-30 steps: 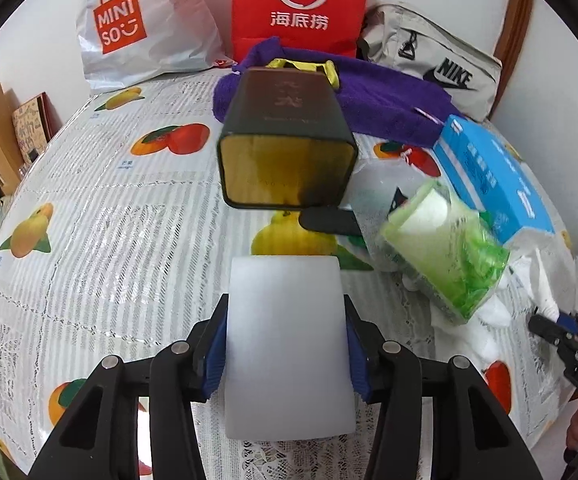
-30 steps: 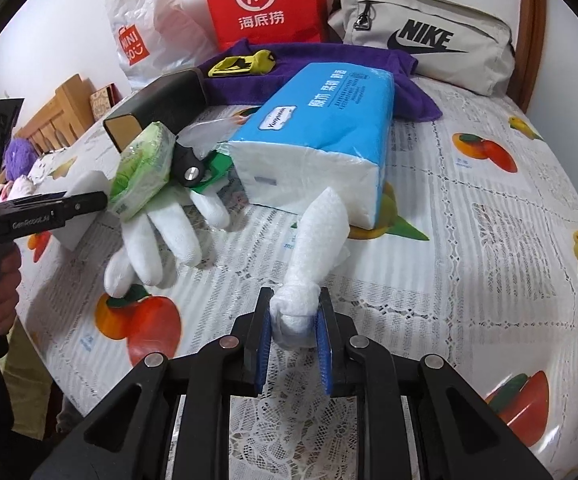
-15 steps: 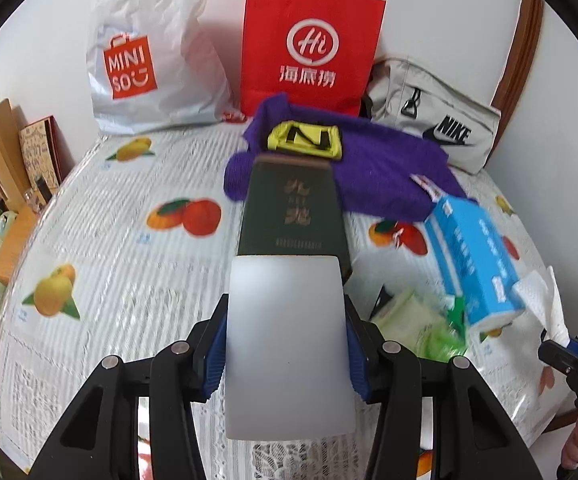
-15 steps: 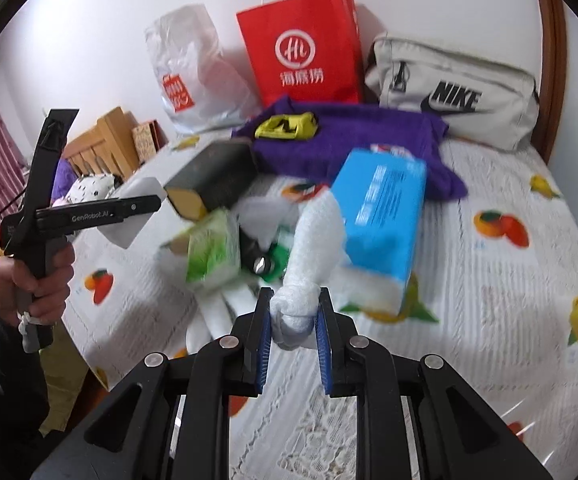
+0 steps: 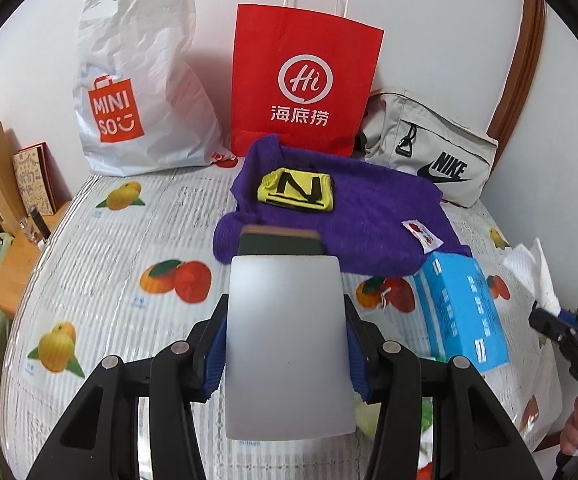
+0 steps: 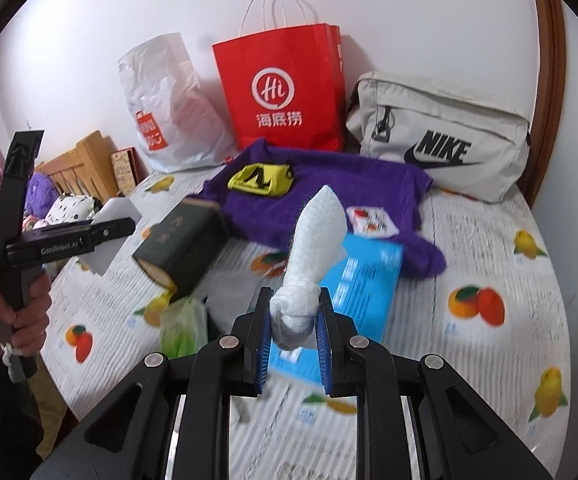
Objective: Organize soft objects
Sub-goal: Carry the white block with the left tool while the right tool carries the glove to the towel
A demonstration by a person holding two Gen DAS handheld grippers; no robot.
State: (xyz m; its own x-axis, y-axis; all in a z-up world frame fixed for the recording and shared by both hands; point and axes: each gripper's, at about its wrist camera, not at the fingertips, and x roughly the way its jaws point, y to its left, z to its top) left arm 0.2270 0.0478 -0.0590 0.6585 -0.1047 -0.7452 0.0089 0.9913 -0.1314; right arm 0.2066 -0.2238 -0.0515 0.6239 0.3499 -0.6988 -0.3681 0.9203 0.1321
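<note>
- Left gripper (image 5: pixel 287 344): clamped on a white foam block (image 5: pixel 287 344), pads pressing both side faces; block projects forward past the fingertips, held above the table (image 5: pixel 101 264) near its front edge.
- White foam block: likely light, compressible, matte; best gripped across the flat sides, mid-length, with moderate squeeze.
- Right gripper (image 6: pixel 292 326): clenched on the knot of a white knotted cloth (image 6: pixel 313 240); loose end stands up and forward beyond the jaws, above the blue tissue pack (image 6: pixel 363 280).
- White knotted cloth: probably soft, limp, very light; knot offers the firmest hold, free end prone to flopping.
- Purple towel (image 5: pixel 369 216): toward the table's rear edge.
</note>
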